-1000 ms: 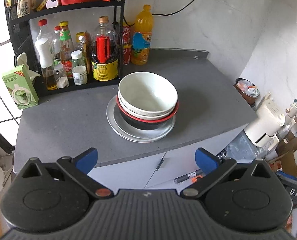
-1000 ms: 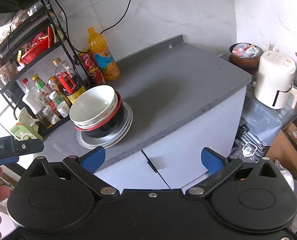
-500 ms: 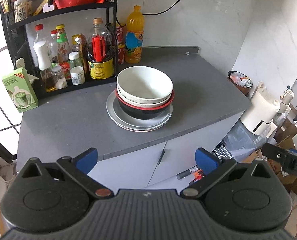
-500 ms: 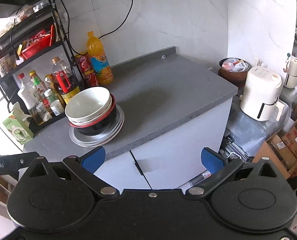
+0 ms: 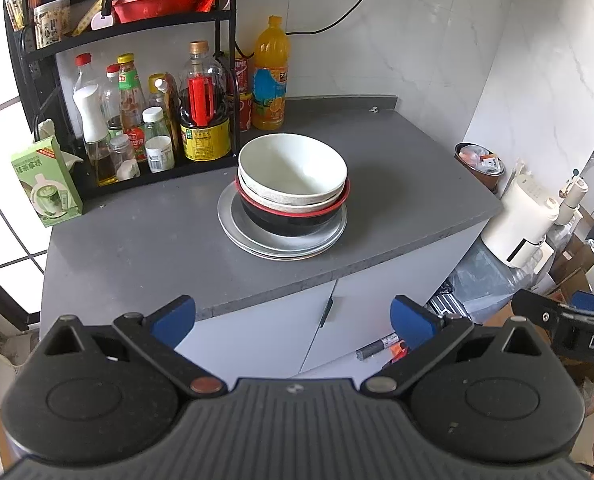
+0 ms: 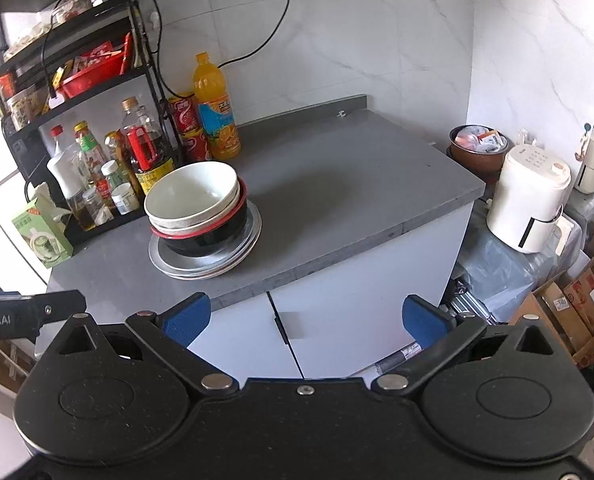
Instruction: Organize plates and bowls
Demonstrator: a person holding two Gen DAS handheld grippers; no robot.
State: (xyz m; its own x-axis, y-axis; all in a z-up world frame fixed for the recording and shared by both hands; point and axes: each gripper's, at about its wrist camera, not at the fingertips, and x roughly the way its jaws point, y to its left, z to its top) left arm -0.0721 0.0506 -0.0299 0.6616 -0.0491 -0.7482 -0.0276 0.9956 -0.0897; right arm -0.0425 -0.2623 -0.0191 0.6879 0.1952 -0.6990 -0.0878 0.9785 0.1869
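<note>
I had pulled both hand-held grippers back from the table (image 5: 145, 240); left hand-held gripper (image 5: 293, 320) and right hand-held gripper (image 6: 305, 318) hung spread and empty. The bowls (image 5: 293, 178) sat nested on the plates (image 5: 281, 246) mid-table, so I judged the stacking finished.

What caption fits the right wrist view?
Open right tool held back from the grey counter, facing white bowls nested in a black bowl atop stacked plates.

- Both wrist views look down from in front, well back, probably from similar heights.
- Shared: stacked bowls (image 5: 293, 188) (image 6: 195, 204) mid-frame on the grey counter (image 5: 137, 248) (image 6: 337, 200).
</note>
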